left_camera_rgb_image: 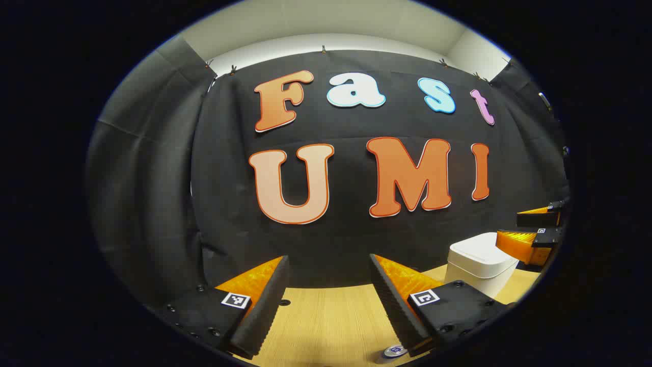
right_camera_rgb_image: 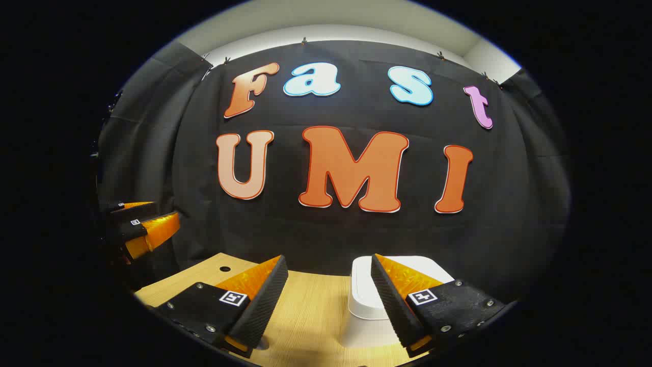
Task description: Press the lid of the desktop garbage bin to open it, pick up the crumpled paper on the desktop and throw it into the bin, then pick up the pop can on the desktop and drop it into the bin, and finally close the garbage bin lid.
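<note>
Left gripper view has the left gripper [left_camera_rgb_image: 329, 300] nearest, its two fingers spread wide with nothing between them, held over the wooden desktop [left_camera_rgb_image: 326, 316]. Just below the right finger, at the view's bottom edge, the round metal top of what looks like the pop can [left_camera_rgb_image: 395, 350] peeks out; its body is hidden. Farther off to the right stands the white garbage bin [left_camera_rgb_image: 481, 262] with its lid down flat, and beyond it the right gripper hovers near the bin's far side.

Right gripper view puts the right gripper [right_camera_rgb_image: 329, 300] closest, fingers likewise parted and holding nothing, with the bin partly behind its right finger and the lid lying shut. A small pale thing at the bottom edge under the left finger is too cut off to name; the crumpled paper cannot be made out with certainty. Off to the left, the other gripper hangs above the desk's edge.

A shut lid and bare-looking desk would suit either a bin awaiting its press or one closed again after the rubbish went in.

The can is likely light, thin-walled and smooth, so it should be gripped across its middle without crushing. The lid looks like stiff plastic, best pressed near its front edge.
</note>
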